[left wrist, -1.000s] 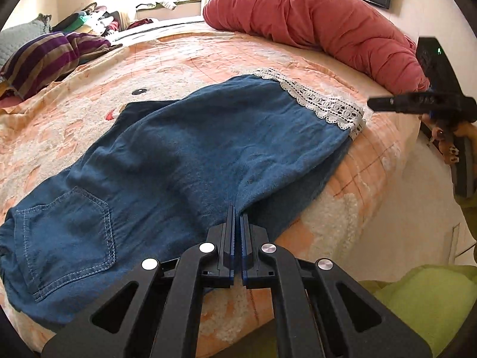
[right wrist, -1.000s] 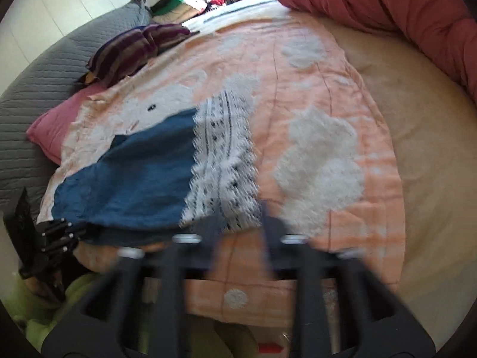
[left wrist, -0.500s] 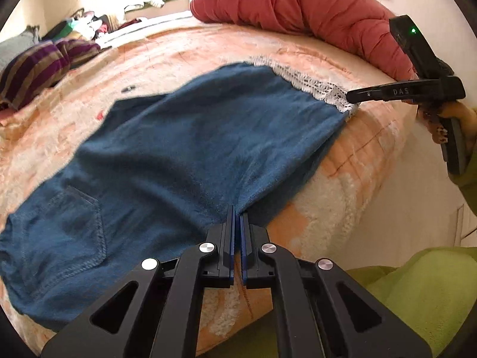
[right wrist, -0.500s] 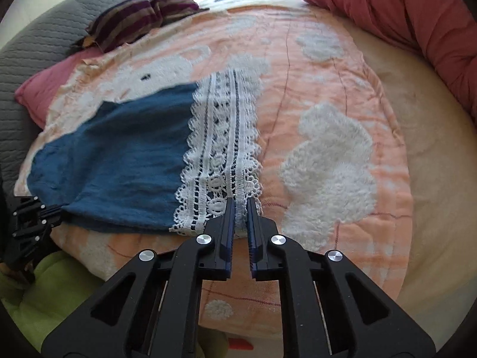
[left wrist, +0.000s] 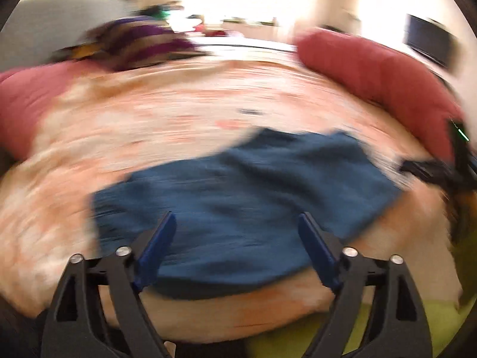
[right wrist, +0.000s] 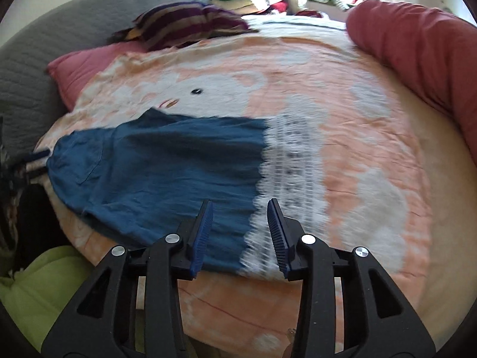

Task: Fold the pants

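Note:
Blue denim pants with a white lace hem lie flat across the peach blanket, waist to the left. My right gripper hovers over the near edge where denim meets lace. Its jaws are opening and nothing is pinched between the blue pads. The left wrist view is heavily motion-blurred. There the pants spread out beyond my left gripper, whose jaws are opening wide with no cloth gripped. The right gripper shows as a dark shape at that view's right edge.
The bed's peach and white blanket reaches to the near edge. A red bolster runs along the right, with a striped pillow, a pink pillow and a grey quilted cushion at the far left. Lime-green clothing is at the lower left.
Both grippers were shut at the pants' near edge half a second ago and have let go. The left one has swung away fast, blurring its view. The right one has shifted left from the lace.

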Motion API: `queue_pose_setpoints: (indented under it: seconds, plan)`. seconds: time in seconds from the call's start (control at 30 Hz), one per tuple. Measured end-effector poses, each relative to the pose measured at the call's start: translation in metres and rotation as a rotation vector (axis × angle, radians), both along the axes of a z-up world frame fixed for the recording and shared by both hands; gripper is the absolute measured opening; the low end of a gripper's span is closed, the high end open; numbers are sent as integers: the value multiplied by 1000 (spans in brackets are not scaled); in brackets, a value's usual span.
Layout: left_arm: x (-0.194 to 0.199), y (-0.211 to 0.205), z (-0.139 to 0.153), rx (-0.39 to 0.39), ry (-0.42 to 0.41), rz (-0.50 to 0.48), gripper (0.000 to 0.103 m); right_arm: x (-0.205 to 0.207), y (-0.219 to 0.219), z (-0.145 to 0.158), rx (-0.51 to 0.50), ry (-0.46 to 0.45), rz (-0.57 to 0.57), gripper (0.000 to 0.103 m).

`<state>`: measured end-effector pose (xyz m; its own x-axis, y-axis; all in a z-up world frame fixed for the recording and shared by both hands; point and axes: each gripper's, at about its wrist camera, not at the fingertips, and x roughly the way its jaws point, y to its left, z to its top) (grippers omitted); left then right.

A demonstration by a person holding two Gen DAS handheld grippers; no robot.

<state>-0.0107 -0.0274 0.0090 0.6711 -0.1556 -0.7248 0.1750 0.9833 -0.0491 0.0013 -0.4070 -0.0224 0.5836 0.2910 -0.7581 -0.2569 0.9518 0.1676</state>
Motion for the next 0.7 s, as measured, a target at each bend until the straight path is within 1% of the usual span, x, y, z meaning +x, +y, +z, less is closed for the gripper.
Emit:
queue_pose_setpoints:
  seconds: [0.03, 0.07, 0.1, 0.13, 0.2, 0.23, 0.27, 0.3, 0.33, 0.37, 0.4, 0.47, 0.53, 0.67, 0.7]
  plan:
    - [2, 11, -2, 6, 9, 51, 84, 2, 3, -4, -4, 12, 11, 34]
    - [4, 26, -6, 5, 29, 123, 85, 2, 5, -7, -12, 19, 17, 35]
    - [9, 41, -13, -8, 62, 195, 93, 3, 5, -10, -22, 28, 21, 35]
    - [13, 50, -20, -27, 87, 242, 97, 3, 6, -12, -28, 33, 21, 36]
    - [19, 61, -33, -62, 124, 294, 97, 3, 2, -16, -29, 50, 17, 38]
    - [22, 62, -39, -68, 138, 291, 96, 2, 2, -19, -31, 58, 14, 41]
    - [23, 59, -44, -77, 139, 274, 95, 2, 1, -21, -37, 64, 11, 42]
    - [23, 59, -46, -88, 136, 259, 71, 1, 0, -24, -40, 72, 10, 42]
    - [24, 56, -48, -93, 140, 251, 56, 1, -2, -27, -46, 84, 7, 43]
    - [24, 57, -49, -79, 140, 256, 51, 0, -4, -29, -49, 91, 4, 43]
    - [22, 59, -45, -75, 128, 252, 44, 0, -5, -30, -45, 95, 5, 43]
    - [17, 65, -37, -83, 111, 254, 44, -1, -6, -31, -45, 99, 7, 43]
    - [16, 76, -32, -70, 95, 269, 44, -1, -6, -32, -45, 102, 9, 43]
    - [22, 84, -51, -93, 153, 274, 49, 1, -6, -36, -44, 108, 4, 45]
    - [22, 85, -52, -105, 152, 275, 49, 1, -5, -36, -44, 108, 6, 46]
